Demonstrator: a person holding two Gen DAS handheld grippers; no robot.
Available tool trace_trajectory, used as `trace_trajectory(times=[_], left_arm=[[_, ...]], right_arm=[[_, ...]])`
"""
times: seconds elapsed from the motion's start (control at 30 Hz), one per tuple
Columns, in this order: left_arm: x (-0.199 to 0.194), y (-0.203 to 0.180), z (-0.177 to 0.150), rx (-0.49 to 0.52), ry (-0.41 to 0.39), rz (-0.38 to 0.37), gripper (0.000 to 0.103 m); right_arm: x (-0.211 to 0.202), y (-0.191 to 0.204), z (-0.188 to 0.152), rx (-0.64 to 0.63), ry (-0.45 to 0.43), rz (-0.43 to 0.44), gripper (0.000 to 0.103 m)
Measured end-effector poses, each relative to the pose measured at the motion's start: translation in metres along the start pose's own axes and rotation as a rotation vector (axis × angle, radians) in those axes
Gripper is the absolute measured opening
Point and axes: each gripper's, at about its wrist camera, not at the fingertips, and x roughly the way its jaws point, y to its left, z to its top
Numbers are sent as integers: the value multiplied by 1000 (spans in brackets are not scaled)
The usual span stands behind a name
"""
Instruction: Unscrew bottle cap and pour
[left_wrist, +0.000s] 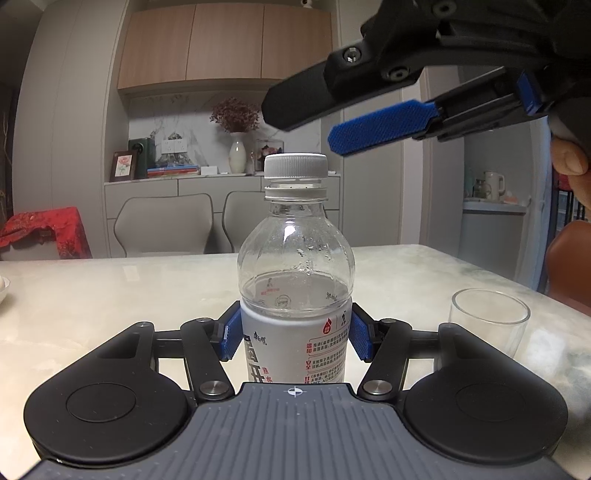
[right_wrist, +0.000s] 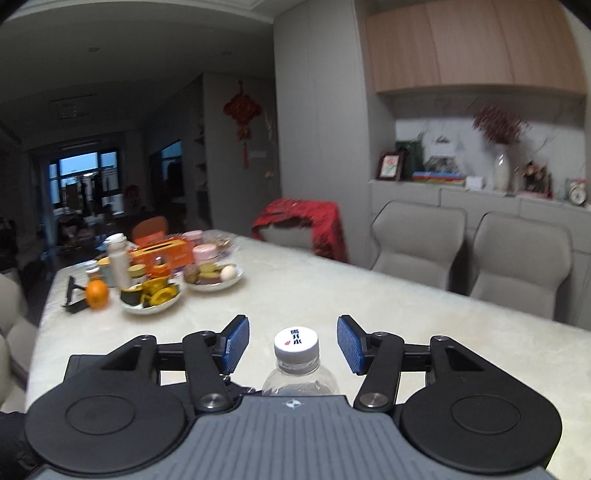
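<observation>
Bottle clamped at the label, cap on, second gripper spread above it

In the lower centre of the left wrist view the left gripper (left_wrist: 295, 338) has its blue pads pressed on the white label of the clear plastic water bottle (left_wrist: 295, 273), which stands upright on the pale marble table (left_wrist: 110, 295); it looks under half full, so likely light, thin-walled and easily squeezed, and the label band is probably the firmest hold; its ribbed white screw cap (left_wrist: 296, 166) sits on the neck, a good bite for pads; at upper right the right gripper (left_wrist: 314, 129) hangs with fingers apart; at lower right stands a clear, breakable drinking glass (left_wrist: 489, 321), empty.
</observation>
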Motion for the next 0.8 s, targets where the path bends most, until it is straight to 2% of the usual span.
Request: trace_trajectory(times=[0.23, 0.33, 0.5, 0.8], left_arm=[[0, 0, -1, 6, -1, 1, 58], [-1, -1, -2, 8, -1, 1, 58], [-2, -4, -5, 8, -1, 1, 58], [-3, -8, -7, 20, -2, 7, 58]], right_arm=[[7, -8, 1, 1, 24, 39, 54], [8, -6, 1, 18, 30, 25, 48], [9, -2, 2, 46, 39, 0, 32], [11, 4, 3, 96, 55, -44, 32]])
